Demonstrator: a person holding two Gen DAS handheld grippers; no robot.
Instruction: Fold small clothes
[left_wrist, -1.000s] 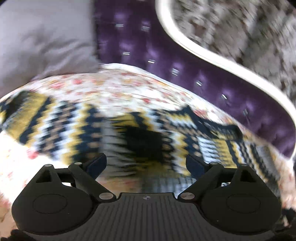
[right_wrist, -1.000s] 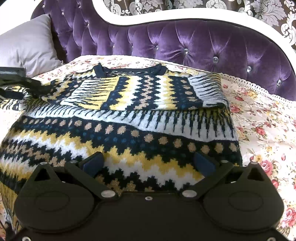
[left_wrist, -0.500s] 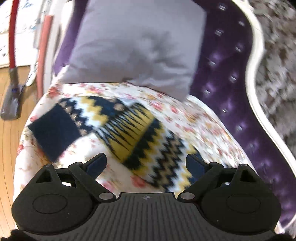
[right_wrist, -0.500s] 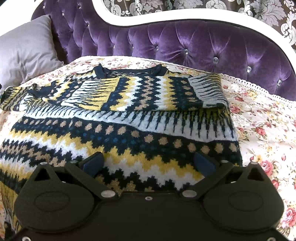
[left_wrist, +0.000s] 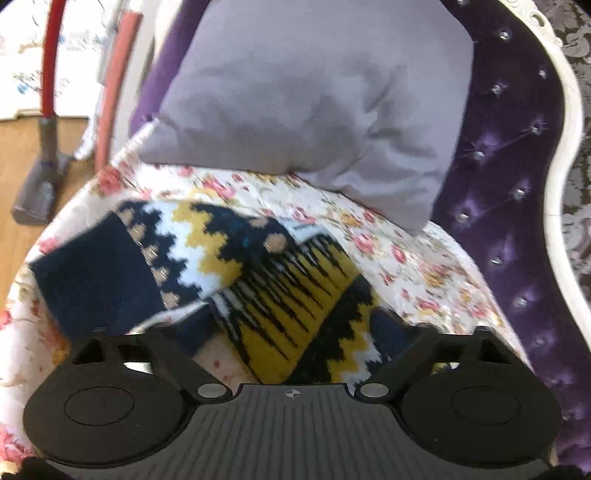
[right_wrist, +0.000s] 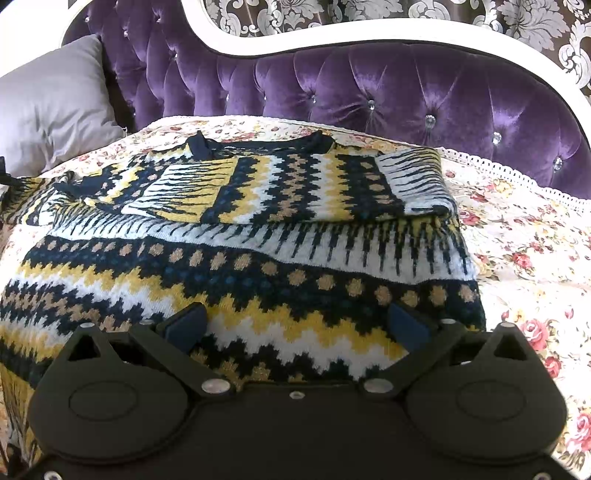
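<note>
A navy, yellow and white patterned knit sweater (right_wrist: 258, 258) lies flat on the floral bed cover, its right sleeve (right_wrist: 369, 184) folded across the chest. Its left sleeve (left_wrist: 229, 266) stretches out toward the bed's left side, dark cuff (left_wrist: 92, 280) at the end. My left gripper (left_wrist: 291, 332) is open just above that sleeve, the fingers (left_wrist: 391, 328) either side of it. My right gripper (right_wrist: 295, 325) is open and empty, hovering over the sweater's lower body.
A grey pillow (left_wrist: 317, 103) leans on the purple tufted headboard (right_wrist: 406, 92) right behind the sleeve. The floral cover (right_wrist: 524, 251) spreads to the right of the sweater. A vacuum cleaner (left_wrist: 44, 129) stands on the wooden floor beyond the bed's left edge.
My left gripper has swung left from the sweater's body to the outstretched left sleeve and come in closer to it. The right gripper has stayed still.
</note>
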